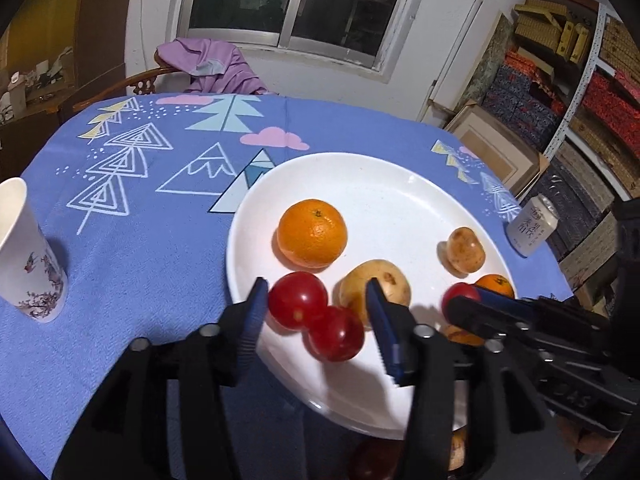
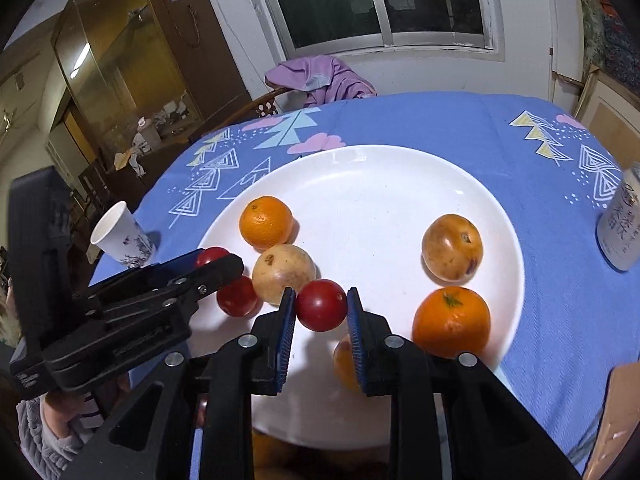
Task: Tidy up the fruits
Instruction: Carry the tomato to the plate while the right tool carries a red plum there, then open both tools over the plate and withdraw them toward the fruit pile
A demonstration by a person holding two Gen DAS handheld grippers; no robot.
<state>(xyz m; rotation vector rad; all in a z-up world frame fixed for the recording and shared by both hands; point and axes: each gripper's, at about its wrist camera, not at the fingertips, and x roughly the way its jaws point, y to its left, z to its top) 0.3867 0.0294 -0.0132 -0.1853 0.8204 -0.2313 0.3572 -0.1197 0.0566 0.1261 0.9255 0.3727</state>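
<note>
The white plate (image 2: 400,184) on the desk (image 2: 540,320) carries oranges, pale fruits and red tomatoes. At the plate's near edge, the right gripper (image 2: 321,308) clamps one tomato (image 2: 321,305). At the plate's left edge, the left gripper (image 1: 318,300) stands apart around two tomatoes (image 1: 316,316).

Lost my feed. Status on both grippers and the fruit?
Right gripper shut on a red fruit. Left gripper open, two red fruits between its fingers. Nothing blocking on the white plate.

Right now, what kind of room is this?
Probably a lived-in dining room at someone's home. A round table under a blue tablecloth holds a white plate of fruit, a purple garment hangs over a wooden chair, and shelves of boxes line one wall.
</note>
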